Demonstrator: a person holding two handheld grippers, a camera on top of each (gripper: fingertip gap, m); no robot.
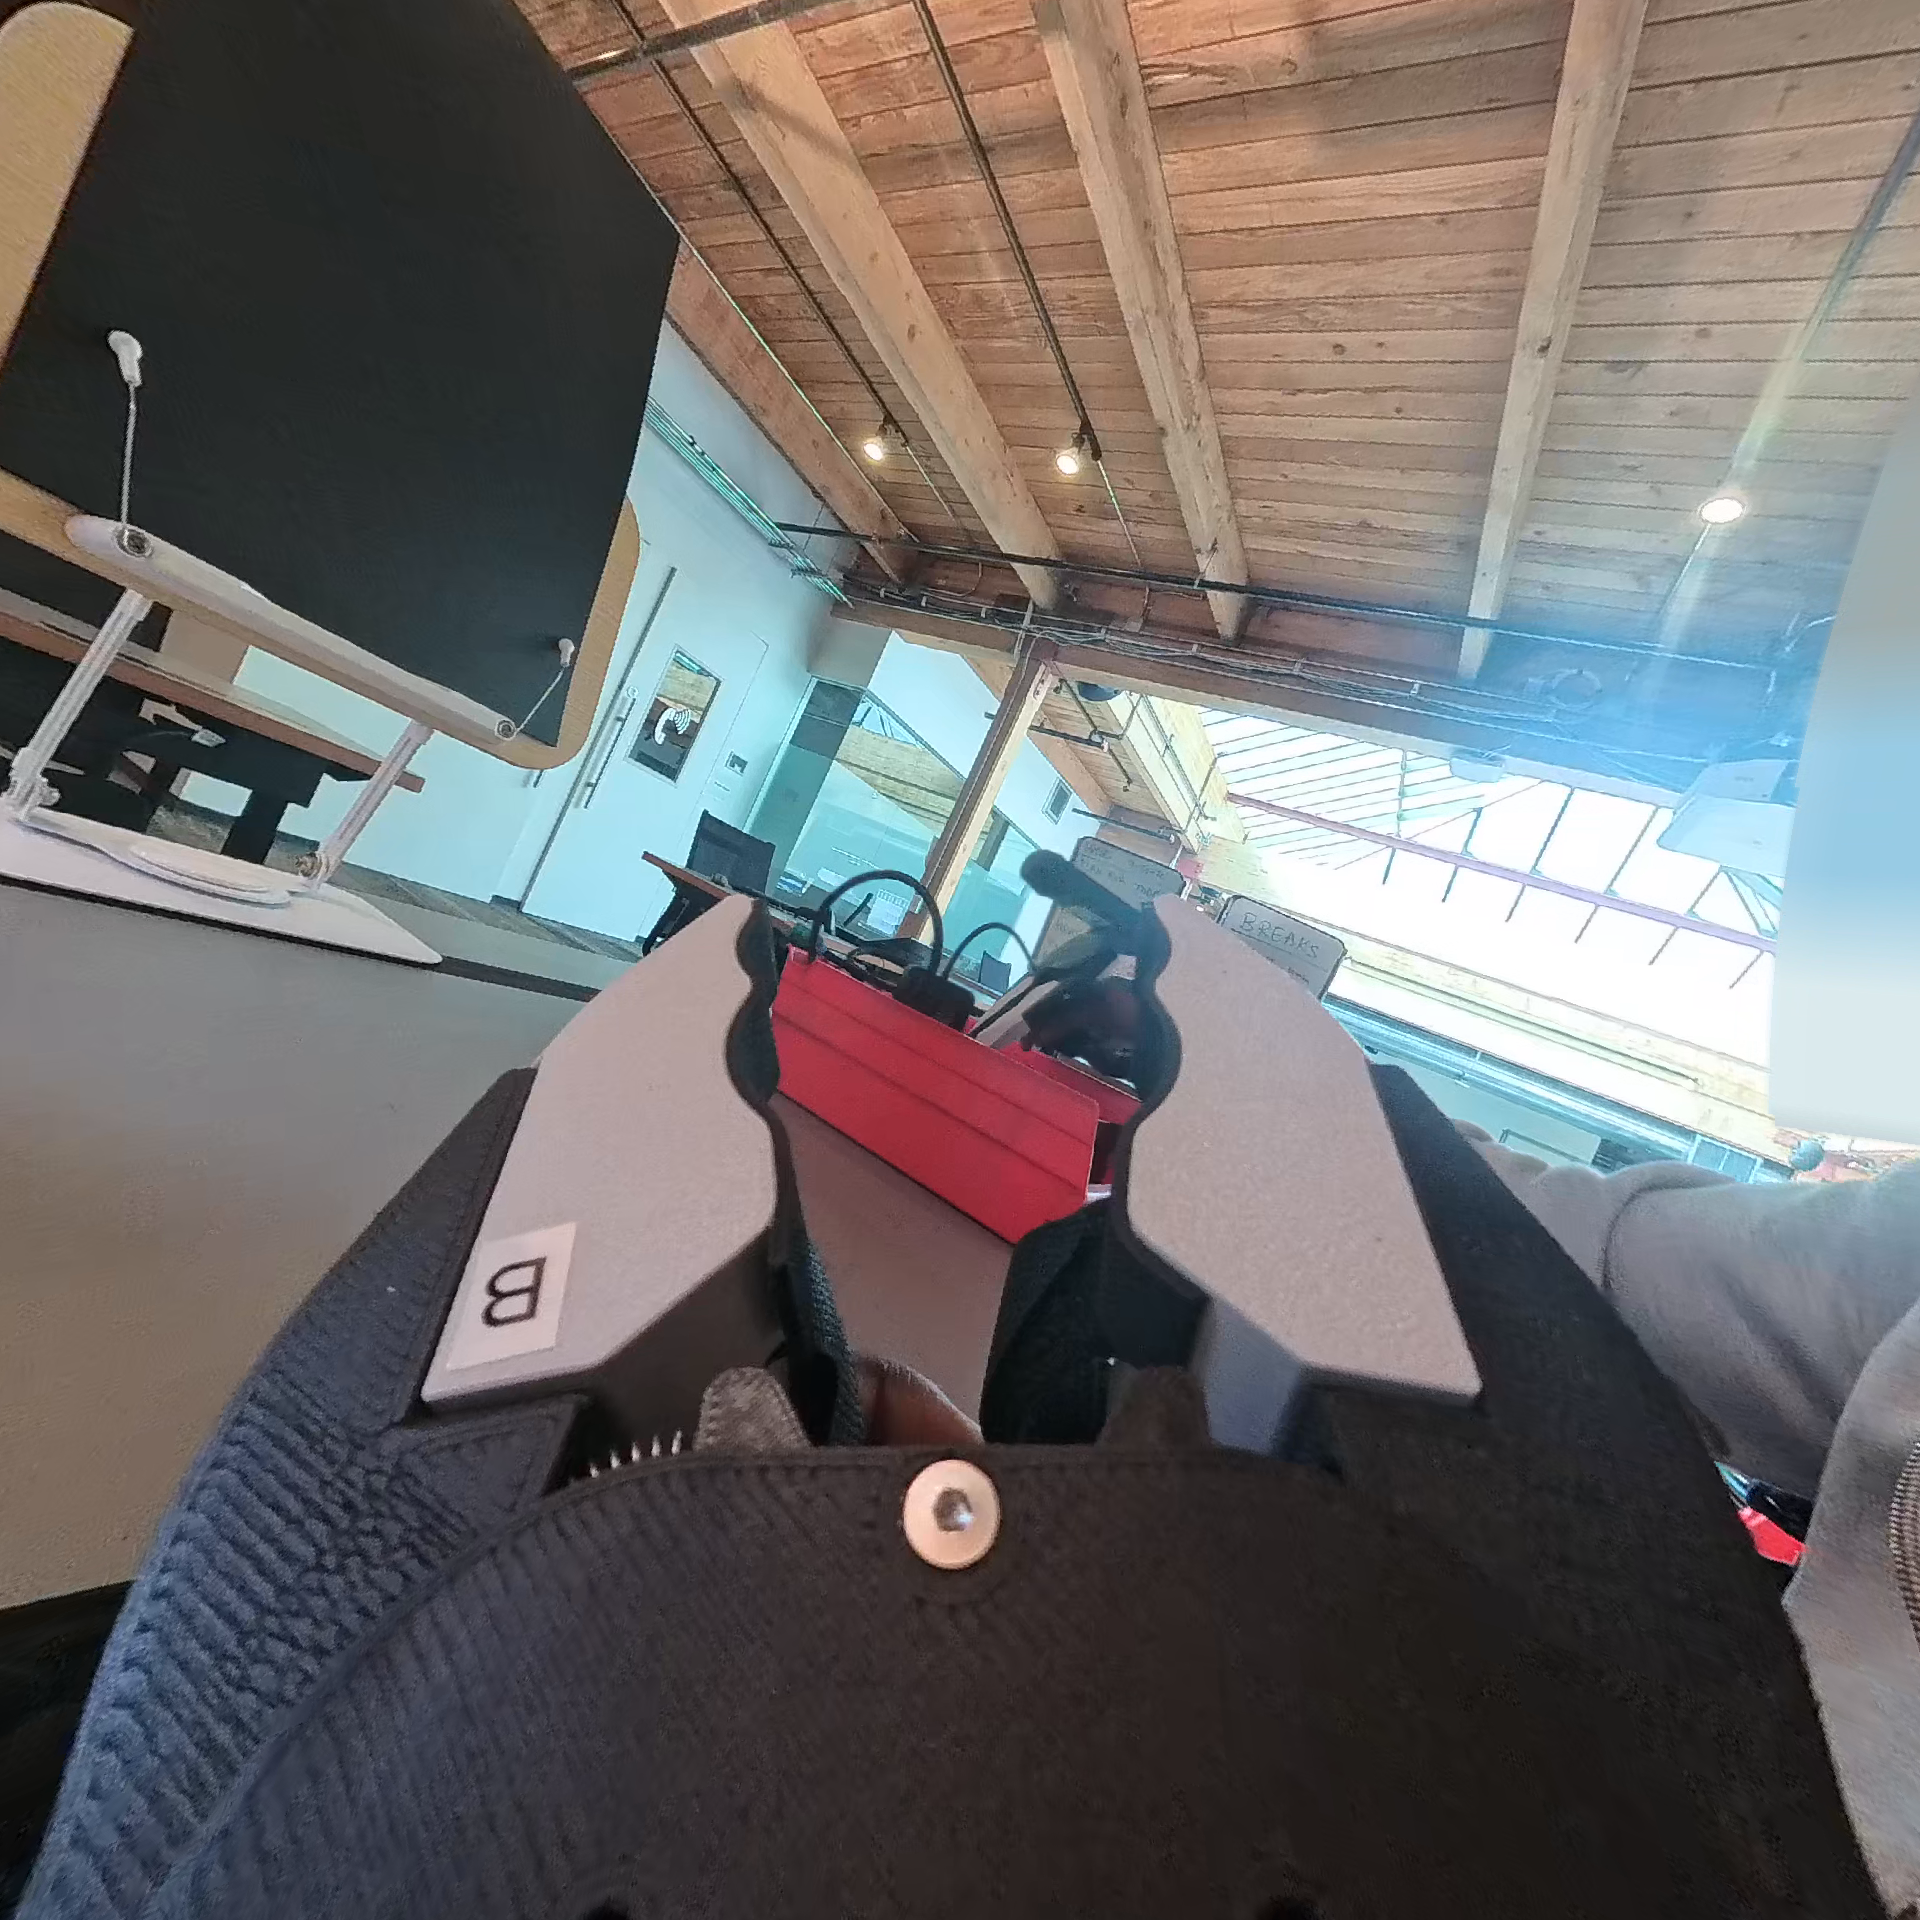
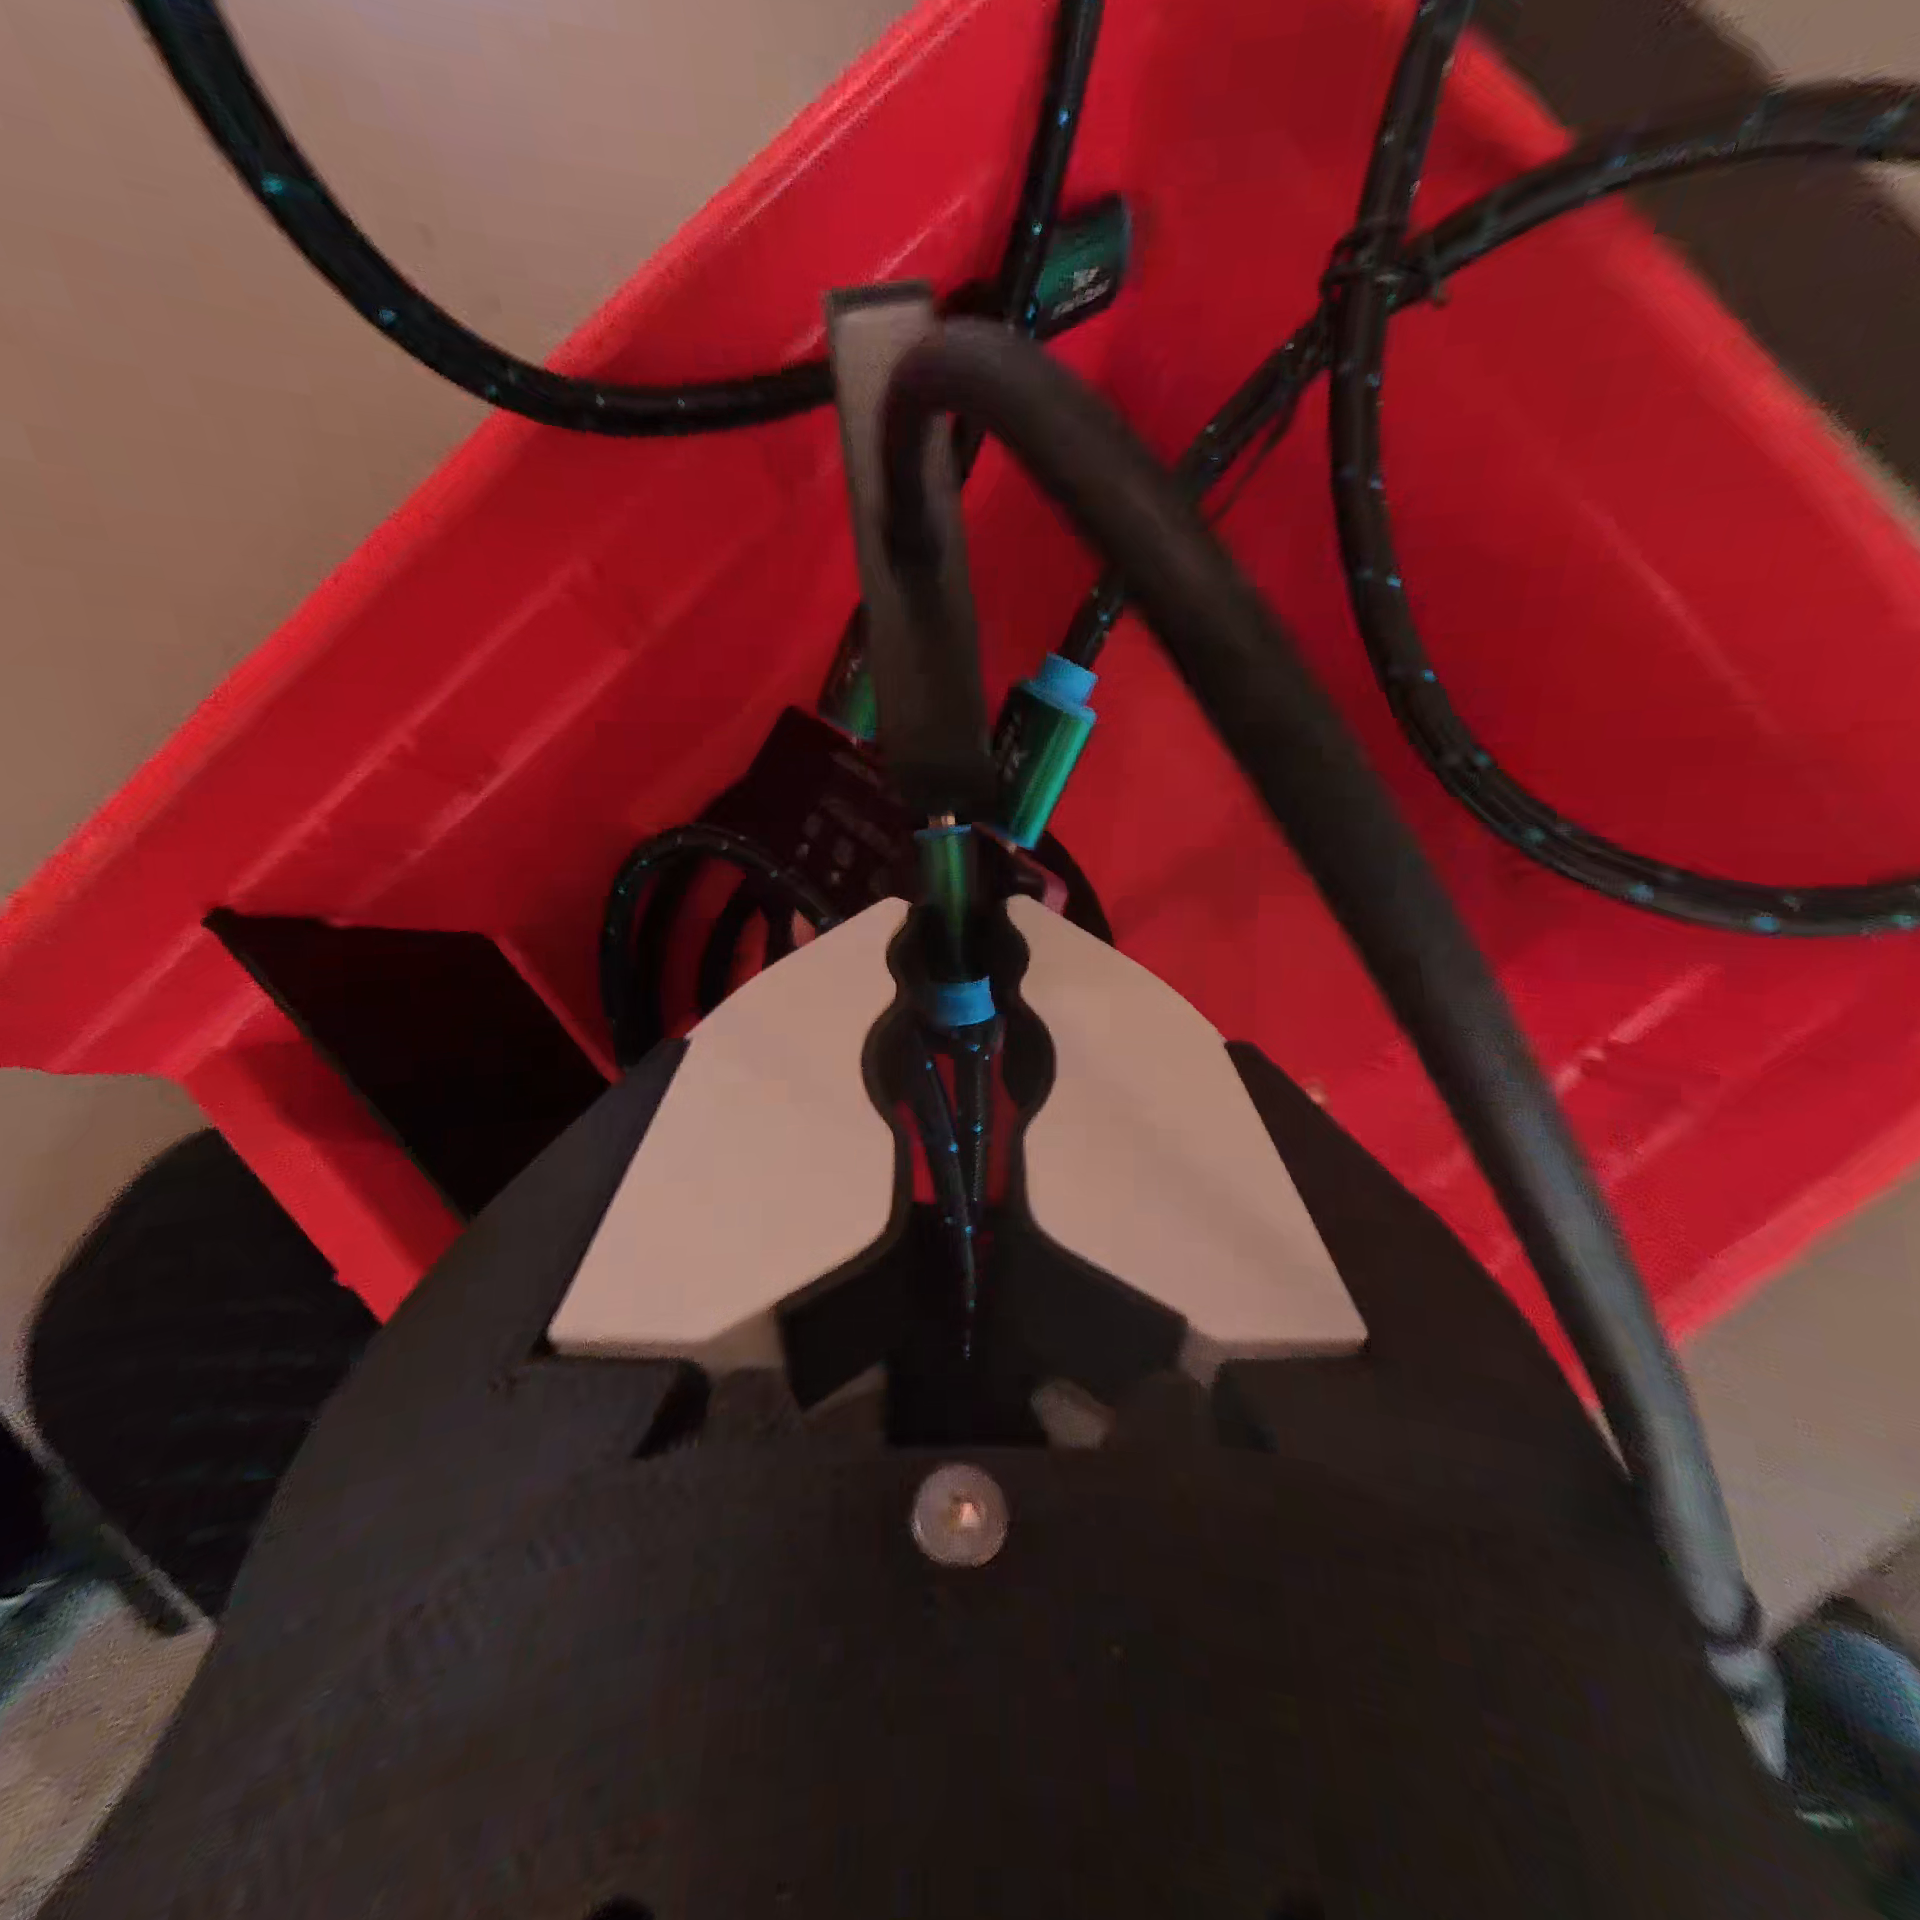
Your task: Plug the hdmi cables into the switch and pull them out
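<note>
Table [image 1: 260,1091] carries a red bin [image 2: 1558,582] holding the black switch [image 2: 831,810], coiled braided cables and a second green plug [image 2: 1039,748] seated in it. Right tongs [image 2: 951,935] pinch a green HDMI plug [image 2: 943,873] at the switch's port; judging by this, seating or withdrawal needs a straight axial move. Left tongs [image 1: 956,997] gape wide, empty.

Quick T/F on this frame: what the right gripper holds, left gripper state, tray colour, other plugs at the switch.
1. The right gripper is shut on a green plug. True.
2. The left gripper grips a cable. False: it is open and holds nothing.
3. The tray is blue. False: it is red.
4. Another green plug sits at the black switch. True.
5. The cables are plain white. False: they are black with blue flecks.
</note>
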